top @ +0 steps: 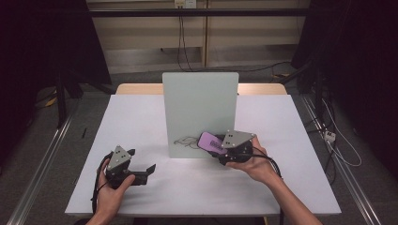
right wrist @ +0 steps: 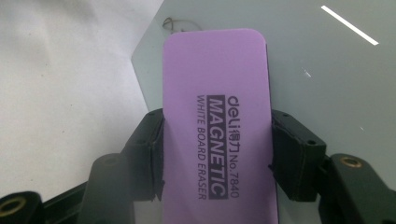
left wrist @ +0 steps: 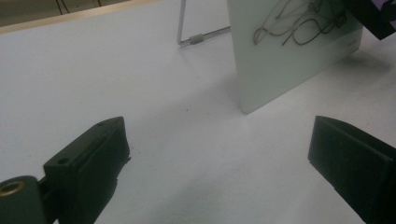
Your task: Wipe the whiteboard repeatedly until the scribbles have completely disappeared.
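Evidently the step in hand is wiping the scribble off the upright whiteboard; the right gripper has its fingers clamped on the purple eraser, held just at the board's lower face beside the marks; to do it well, I judge, keep the eraser flat and press lightly so the propped board stays standing; the left gripper rests wide and empty on the worktop. Count: one board, one eraser, one scribble, two grippers.
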